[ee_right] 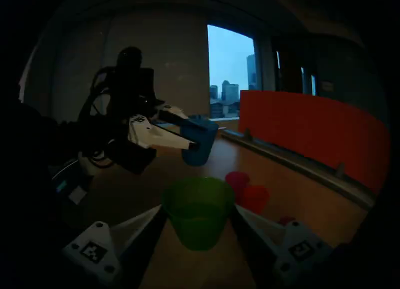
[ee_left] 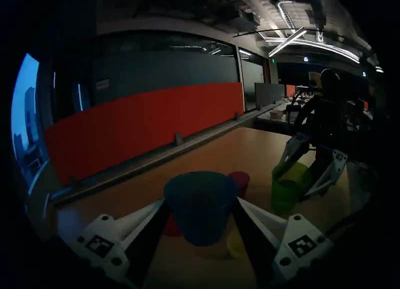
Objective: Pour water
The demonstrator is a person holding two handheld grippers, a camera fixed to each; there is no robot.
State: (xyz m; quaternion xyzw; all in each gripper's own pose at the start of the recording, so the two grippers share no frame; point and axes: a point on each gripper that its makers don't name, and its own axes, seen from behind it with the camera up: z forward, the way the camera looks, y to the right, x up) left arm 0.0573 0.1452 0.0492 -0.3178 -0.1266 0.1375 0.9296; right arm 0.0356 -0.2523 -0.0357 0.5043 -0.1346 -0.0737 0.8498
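Left gripper view | left gripper [ee_left: 201, 205] fingers [ee_left: 132, 224] are gripping an upright blue cup [ee_left: 200, 219] | right gripper [ee_right: 198, 209] is pinching an upright green cup [ee_right: 198, 224] | green cup is sitting ahead-right of the blue cup, apart, over the surface [ee_left: 240, 149] | pouring is likely needing the rims closing up

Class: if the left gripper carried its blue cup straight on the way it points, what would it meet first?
Probably the magenta cup just behind the blue cup; depth is unclear, so it might pass over it.
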